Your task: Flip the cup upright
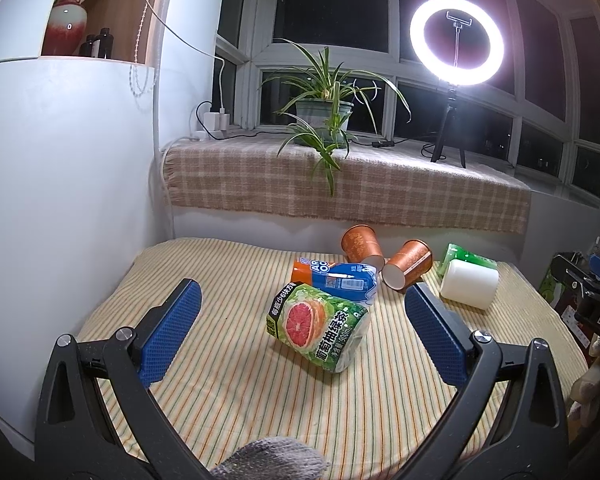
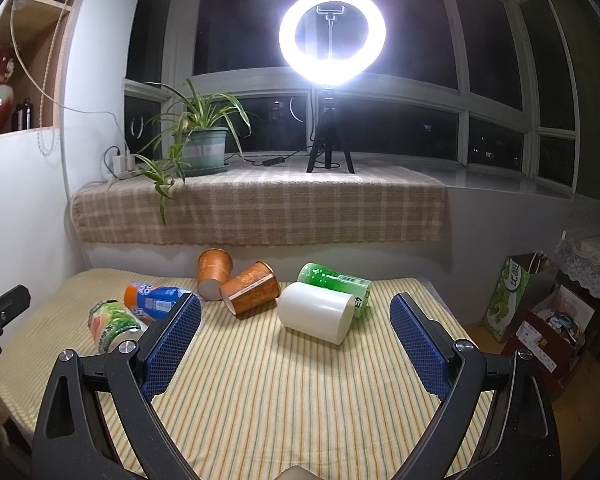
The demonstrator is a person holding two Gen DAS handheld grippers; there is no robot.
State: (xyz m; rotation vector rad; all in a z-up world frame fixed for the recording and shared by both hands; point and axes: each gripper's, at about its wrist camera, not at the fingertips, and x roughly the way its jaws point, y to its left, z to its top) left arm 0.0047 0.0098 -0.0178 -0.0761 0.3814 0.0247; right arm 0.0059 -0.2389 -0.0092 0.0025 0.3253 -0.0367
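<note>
Several cups lie on their sides on the striped cloth (image 1: 240, 392). A grapefruit-label cup (image 1: 318, 326) lies between my left gripper's (image 1: 302, 294) open blue pads, a little ahead of them. Behind it lie a blue-orange cup (image 1: 336, 278), two brown paper cups (image 1: 360, 242) (image 1: 408, 266), a white cup (image 1: 470, 284) and a green cup (image 1: 466, 258). My right gripper (image 2: 296, 306) is open and empty; the white cup (image 2: 316, 312) lies just beyond its tips, with the green cup (image 2: 334, 282) behind and the brown cups (image 2: 252, 288) (image 2: 214, 268) to the left.
A plaid-covered window ledge (image 1: 340, 188) runs behind the table with a potted plant (image 1: 324, 114) and a ring light on a tripod (image 1: 456, 40). A white wall stands at left. Bags and boxes (image 2: 540, 312) sit on the floor at right.
</note>
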